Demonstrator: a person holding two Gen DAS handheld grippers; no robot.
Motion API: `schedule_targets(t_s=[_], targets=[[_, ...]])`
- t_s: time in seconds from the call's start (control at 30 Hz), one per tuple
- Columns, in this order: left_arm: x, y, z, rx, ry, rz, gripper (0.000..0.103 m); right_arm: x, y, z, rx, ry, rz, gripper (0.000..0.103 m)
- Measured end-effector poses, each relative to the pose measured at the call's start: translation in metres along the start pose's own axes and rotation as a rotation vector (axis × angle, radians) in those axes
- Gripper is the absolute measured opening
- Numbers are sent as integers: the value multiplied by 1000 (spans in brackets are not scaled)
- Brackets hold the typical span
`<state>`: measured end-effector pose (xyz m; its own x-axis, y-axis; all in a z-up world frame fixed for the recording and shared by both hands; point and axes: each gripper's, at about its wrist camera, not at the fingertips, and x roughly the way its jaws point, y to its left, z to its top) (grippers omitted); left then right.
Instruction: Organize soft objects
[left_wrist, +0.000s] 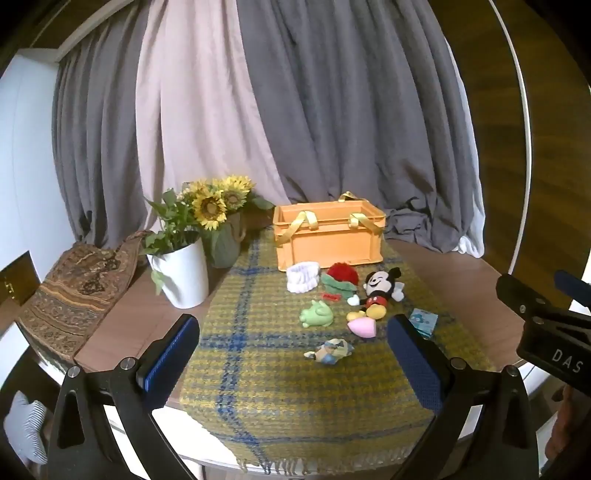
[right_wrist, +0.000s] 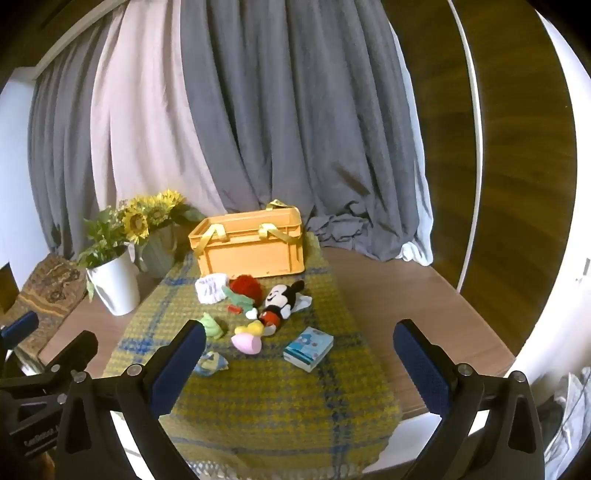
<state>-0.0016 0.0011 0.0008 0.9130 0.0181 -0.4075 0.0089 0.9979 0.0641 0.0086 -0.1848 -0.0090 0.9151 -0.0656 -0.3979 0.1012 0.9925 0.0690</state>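
An orange basket (left_wrist: 328, 236) (right_wrist: 251, 247) with yellow straps stands at the far end of a yellow-and-blue plaid cloth (left_wrist: 280, 387) (right_wrist: 273, 398). In front of it lie a white fluffy band (left_wrist: 303, 277) (right_wrist: 210, 288), a red pompom on green fabric (left_wrist: 341, 277) (right_wrist: 246, 288), a mouse plush (left_wrist: 378, 291) (right_wrist: 279, 301), a green soft toy (left_wrist: 316, 314) (right_wrist: 213, 326), a pink sponge (left_wrist: 362, 326) (right_wrist: 246, 343), a patterned fabric bundle (left_wrist: 330, 350) (right_wrist: 211, 363) and a blue tissue pack (left_wrist: 424, 320) (right_wrist: 308, 347). My left gripper (left_wrist: 293, 354) and right gripper (right_wrist: 301, 354) hover open, near the cloth's front, holding nothing.
A white pot with a green plant (left_wrist: 181, 273) (right_wrist: 114, 288) and a vase of sunflowers (left_wrist: 221, 221) (right_wrist: 155, 236) stand left of the basket. A patterned brown cushion (left_wrist: 74, 291) lies far left. Grey and pink curtains (left_wrist: 295, 110) hang behind the wooden table (left_wrist: 461, 288).
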Motion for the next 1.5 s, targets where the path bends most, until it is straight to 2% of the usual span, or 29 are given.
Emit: schedule_targets(t_s=[0.27, 0.3, 0.57, 0.9, 1.1, 1.5], targets=[[-7, -6, 8, 1, 12, -12, 103, -7, -5, -1, 2, -3, 19, 103], [-7, -6, 9, 2, 12, -14, 103, -9, -1, 4, 3, -23, -3, 103], [-4, -5, 17, 3, 13, -15, 103, -5, -4, 3, 2, -22, -1, 103], [0, -7, 26, 11, -15, -4, 103, -10, -7, 10, -6, -31, -10, 103], [-3, -7, 21, 6, -36, -2, 103, -9, -8, 9, -5, -38, -10, 103], [-1, -7, 16, -2, -28, -12, 103, -8, -8, 13, -15, -45, -15, 103]])
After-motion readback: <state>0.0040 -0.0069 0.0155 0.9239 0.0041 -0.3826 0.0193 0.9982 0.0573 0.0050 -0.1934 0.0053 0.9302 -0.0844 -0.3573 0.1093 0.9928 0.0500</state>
